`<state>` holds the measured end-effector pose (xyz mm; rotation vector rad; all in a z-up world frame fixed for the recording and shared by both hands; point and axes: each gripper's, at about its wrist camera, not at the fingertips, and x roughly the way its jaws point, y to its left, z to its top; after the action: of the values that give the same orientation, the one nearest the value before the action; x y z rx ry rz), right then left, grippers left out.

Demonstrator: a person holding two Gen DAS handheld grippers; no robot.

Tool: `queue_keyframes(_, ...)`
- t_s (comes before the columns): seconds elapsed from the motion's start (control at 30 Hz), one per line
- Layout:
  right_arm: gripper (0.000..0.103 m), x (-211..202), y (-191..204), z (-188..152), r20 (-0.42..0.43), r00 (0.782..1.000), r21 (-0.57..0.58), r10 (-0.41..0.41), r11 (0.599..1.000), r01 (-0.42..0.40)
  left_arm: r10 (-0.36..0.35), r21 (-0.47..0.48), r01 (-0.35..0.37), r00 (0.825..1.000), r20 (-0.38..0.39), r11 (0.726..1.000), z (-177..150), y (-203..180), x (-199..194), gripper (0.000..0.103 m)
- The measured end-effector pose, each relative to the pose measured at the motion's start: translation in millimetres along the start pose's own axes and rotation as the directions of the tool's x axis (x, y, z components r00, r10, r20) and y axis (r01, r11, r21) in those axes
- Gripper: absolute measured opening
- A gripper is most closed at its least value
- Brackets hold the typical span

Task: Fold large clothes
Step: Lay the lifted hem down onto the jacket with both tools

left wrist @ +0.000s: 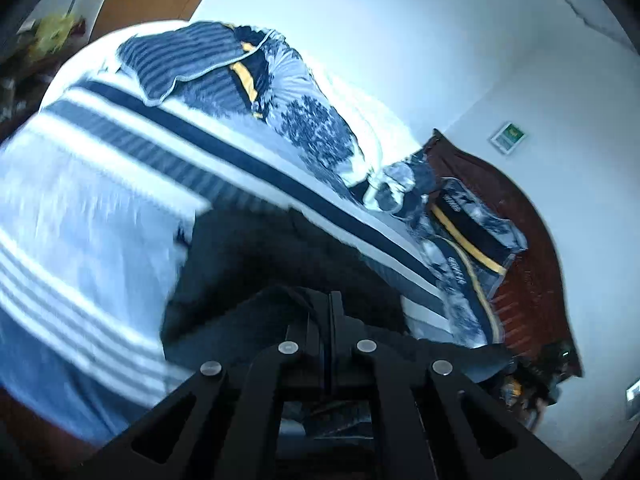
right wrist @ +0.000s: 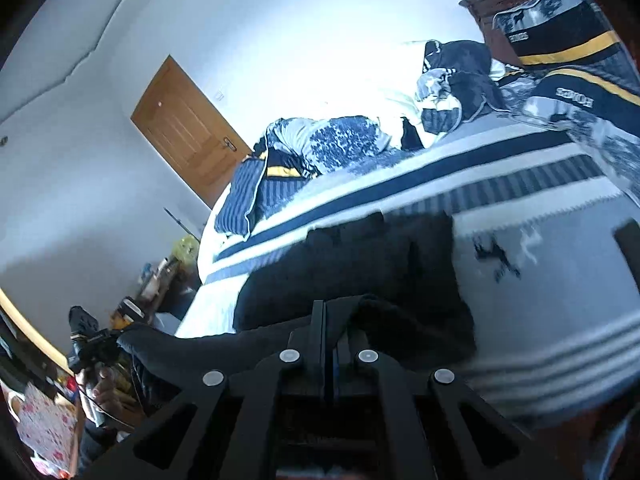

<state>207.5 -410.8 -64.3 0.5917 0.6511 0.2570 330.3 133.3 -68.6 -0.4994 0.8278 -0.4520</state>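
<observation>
A dark garment point(left wrist: 256, 264) (black, blurred) drapes over the striped bedcover point(left wrist: 100, 184), pinched at both ends.

A bed with a white, grey and navy striped cover point(left wrist: 120, 168) fills the near part of the room. On its far side lie a striped pillow point(right wrist: 240, 196) and a blue-and-white flowered quilt point(left wrist: 316, 128). At the head stands a dark red wooden headboard point(left wrist: 532, 256), with flowered pillows point(left wrist: 472, 232) against it. A wooden door point(right wrist: 184, 128) is set in the white wall point(left wrist: 400, 40), which also bears a small framed picture point(left wrist: 508, 138).
</observation>
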Motion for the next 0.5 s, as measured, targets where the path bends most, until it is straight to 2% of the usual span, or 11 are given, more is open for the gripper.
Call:
queue_keyframes(0.13, 0.002, 63, -12, 60, -0.054, 0.998, -0.015, -0.011, 1.000, 0.010, 0.104, 0.029, -0.103, 0.994, -0.037, 0.994, 57, 11, 70, 0.002)
queue_keyframes(0.23, 0.002, 117, -28, 97, -0.101, 0.994, -0.018, -0.042, 0.999, 0.041, 0.124, -0.009, -0.125, 0.990, -0.075, 0.992, 87, 31, 118, 0.002)
queue_keyframes(0.3, 0.002, 157, -45, 117, -0.163, 0.986, -0.005, -0.040, 0.999, 0.040, 0.137, -0.039, -0.141, 0.986, -0.095, 0.989, 103, 46, 149, 0.003)
queue_keyframes(0.37, 0.002, 192, -72, 133, -0.195, 0.980, 0.060, -0.028, 0.997, 0.041, 0.114, -0.085, -0.127, 0.984, -0.138, 0.988, 109, 62, 178, 0.004)
queue_keyframes(0.43, 0.002, 227, -99, 143, -0.234, 0.972, 0.122, -0.009, 0.992, 0.038, 0.122, -0.140, -0.143, 0.981, -0.151, 0.980, 109, 80, 205, 0.006)
queue_keyframes(0.5, 0.002, 261, -127, 144, -0.265, 0.964, 0.159, -0.025, 0.985, 0.069, 0.132, -0.167, -0.160, 0.978, -0.164, 0.973, 107, 93, 224, 0.009)
